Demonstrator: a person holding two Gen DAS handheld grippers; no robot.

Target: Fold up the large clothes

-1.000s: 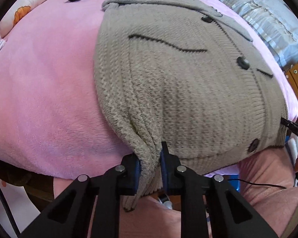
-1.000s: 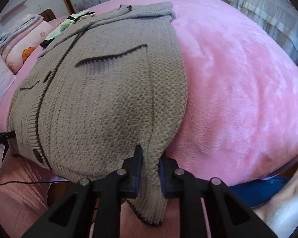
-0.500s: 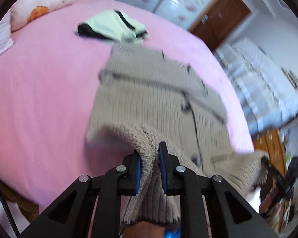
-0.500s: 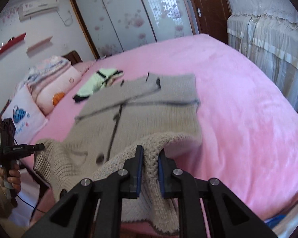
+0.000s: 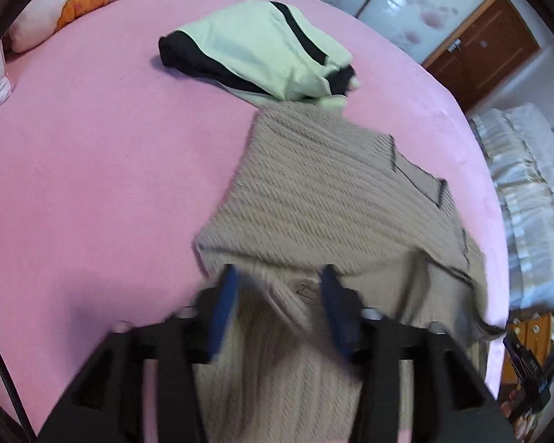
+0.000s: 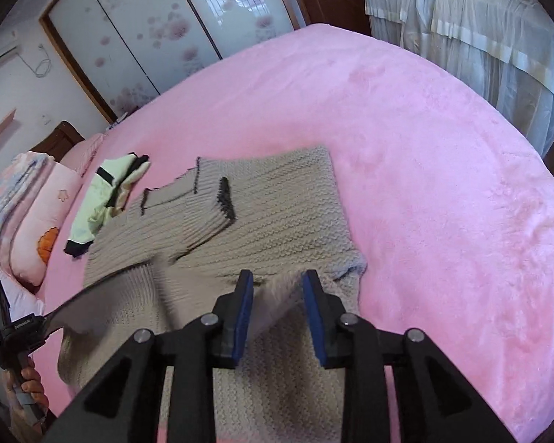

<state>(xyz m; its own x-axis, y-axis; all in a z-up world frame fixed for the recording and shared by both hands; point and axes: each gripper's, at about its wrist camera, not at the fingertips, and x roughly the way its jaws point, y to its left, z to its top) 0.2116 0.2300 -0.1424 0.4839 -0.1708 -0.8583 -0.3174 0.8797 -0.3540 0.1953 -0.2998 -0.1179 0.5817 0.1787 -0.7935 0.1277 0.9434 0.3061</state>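
Observation:
A beige knit cardigan lies on the pink bed, its lower half doubled over the upper half. My left gripper hovers over the near fold. Its jaws are opening, and a blurred strip of hem hangs loose between the blue pads. In the right wrist view the same cardigan shows a black-trimmed cuff on top. My right gripper is over its near right corner, jaws opening, with the hem slipping out between them. A hand holds the left gripper at the lower left.
A folded pale green and black garment lies just beyond the cardigan. Pillows are stacked at the head of the bed. Sliding wardrobe doors and a wooden door stand behind. White ruffled drapery hangs to the right.
Both grippers carried the cardigan's hem up and forward over the bed, folding the lower half onto the upper. Their jaws, shut on the hem before, have now parted and the hem is dropping.

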